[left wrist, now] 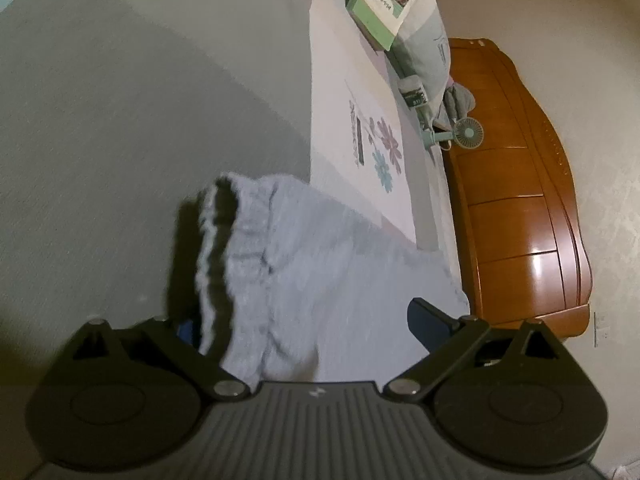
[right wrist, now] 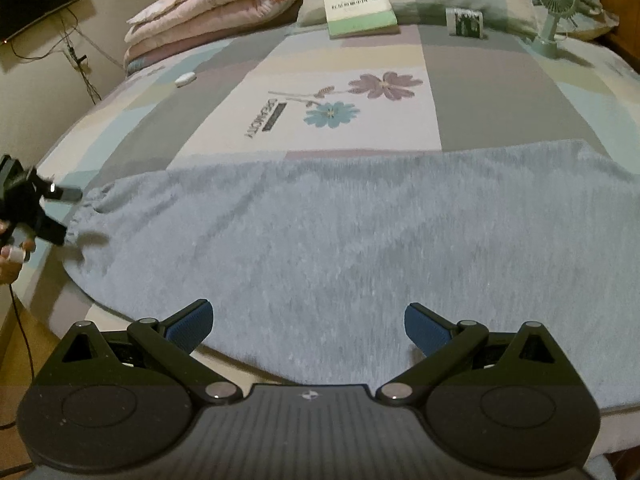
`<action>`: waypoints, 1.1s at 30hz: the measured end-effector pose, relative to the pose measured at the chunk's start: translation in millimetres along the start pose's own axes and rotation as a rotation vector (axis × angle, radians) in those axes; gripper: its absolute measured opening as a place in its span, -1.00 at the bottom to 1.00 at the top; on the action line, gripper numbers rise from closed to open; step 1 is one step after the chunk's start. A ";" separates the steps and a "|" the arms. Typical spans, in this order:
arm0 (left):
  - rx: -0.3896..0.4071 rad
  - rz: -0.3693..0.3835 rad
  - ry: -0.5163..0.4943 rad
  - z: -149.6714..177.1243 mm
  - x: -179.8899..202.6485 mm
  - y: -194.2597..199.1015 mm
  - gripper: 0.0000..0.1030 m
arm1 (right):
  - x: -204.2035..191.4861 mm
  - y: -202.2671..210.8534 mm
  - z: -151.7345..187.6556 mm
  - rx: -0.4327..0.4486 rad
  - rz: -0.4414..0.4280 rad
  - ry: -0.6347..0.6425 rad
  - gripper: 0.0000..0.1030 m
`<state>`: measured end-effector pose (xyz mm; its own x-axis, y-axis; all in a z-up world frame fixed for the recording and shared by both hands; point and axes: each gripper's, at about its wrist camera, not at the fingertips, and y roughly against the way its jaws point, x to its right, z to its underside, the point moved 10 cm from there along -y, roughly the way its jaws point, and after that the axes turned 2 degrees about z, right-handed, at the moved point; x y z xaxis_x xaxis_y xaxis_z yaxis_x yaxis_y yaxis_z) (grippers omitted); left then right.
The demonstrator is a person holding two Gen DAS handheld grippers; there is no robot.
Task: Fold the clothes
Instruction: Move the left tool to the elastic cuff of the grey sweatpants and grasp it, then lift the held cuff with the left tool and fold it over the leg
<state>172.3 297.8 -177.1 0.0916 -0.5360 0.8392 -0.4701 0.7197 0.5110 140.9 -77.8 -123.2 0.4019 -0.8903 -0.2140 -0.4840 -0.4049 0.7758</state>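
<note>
A light grey-blue pair of pants [right wrist: 340,240] lies spread flat across the near part of the bed. Its elastic waistband [left wrist: 224,248] is at the left end. My left gripper [left wrist: 304,328] is open, its jaws wide apart around the waistband, with cloth lying between the fingers; the left finger is mostly hidden by cloth. It also shows at the left edge of the right wrist view [right wrist: 60,216], at the waistband. My right gripper [right wrist: 308,326] is open and empty, over the pants' near edge.
The bedsheet [right wrist: 340,92] has a flower print. At the far end lie a book [right wrist: 356,4], a small box [right wrist: 466,22], a mint desk fan [right wrist: 554,8], pillows and a rolled pink quilt [right wrist: 212,12]. A wooden bed frame [left wrist: 520,200] edges the bed.
</note>
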 end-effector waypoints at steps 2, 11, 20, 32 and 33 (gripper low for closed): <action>-0.003 -0.013 -0.009 -3.8 2.0 -4.8 0.87 | -1.3 -0.1 0.8 -0.001 -0.004 0.000 1.00; 0.055 -0.175 -0.019 2.6 -21.4 5.0 -0.54 | 5.0 2.6 0.1 0.009 -0.004 -0.029 1.00; 0.085 -0.359 -0.196 0.3 23.3 4.1 -0.66 | -38.7 -8.5 -31.3 -0.018 -0.294 -0.068 1.00; 0.106 -0.396 -0.146 -2.6 17.5 1.5 -0.66 | -111.3 -107.2 -70.0 -0.242 -0.615 -0.318 1.00; 0.108 -0.393 -0.143 -2.3 16.1 1.5 -0.66 | -112.3 -111.0 -72.0 -0.247 -0.622 -0.343 1.00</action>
<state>175.1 291.3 -162.4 0.1632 -0.8213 0.5467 -0.5134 0.4025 0.7579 205.5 82.1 -142.6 0.2601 -0.5438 -0.7979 -0.0424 -0.8320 0.5532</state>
